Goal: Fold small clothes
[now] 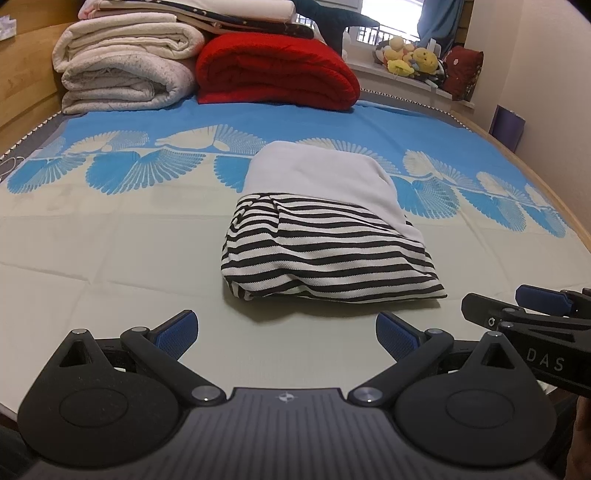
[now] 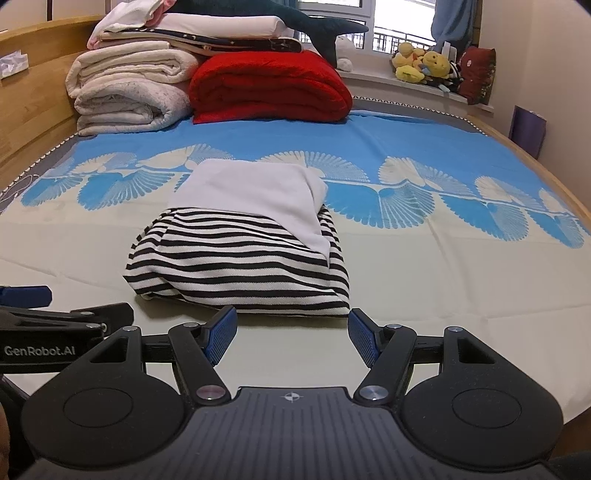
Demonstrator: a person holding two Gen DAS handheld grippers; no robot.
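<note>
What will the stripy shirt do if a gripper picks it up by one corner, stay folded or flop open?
Probably flop open: the striped garment is soft knit with loose rounded folds. The white cloth lying on it would likely slide off. It looks light, so pushing may bunch it up rather than slide it whole.

1. Garment [image 1: 325,258]: black-and-white horizontal stripes, with a plain white panel over its far half.
2. Bed sheet [image 1: 110,251]: pale cream near side, bright blue far side; a band of fan or feather motifs in cream and blue runs along the seam.
3. Blanket [image 1: 277,74]: solid red.
4. Quilts [image 1: 122,70]: off-white, lower one faintly speckled.
5. Plush shark [image 2: 266,13]: dark teal.
6. Plush toys [image 2: 424,64] on the sill: mostly yellow.
7. Headboard [image 2: 33,92]: light wood.
8. Left gripper [image 1: 286,334], right gripper [image 2: 291,332]: black bodies, blue textured pads.
9. Curtain [image 2: 454,22]: light blue.
</note>
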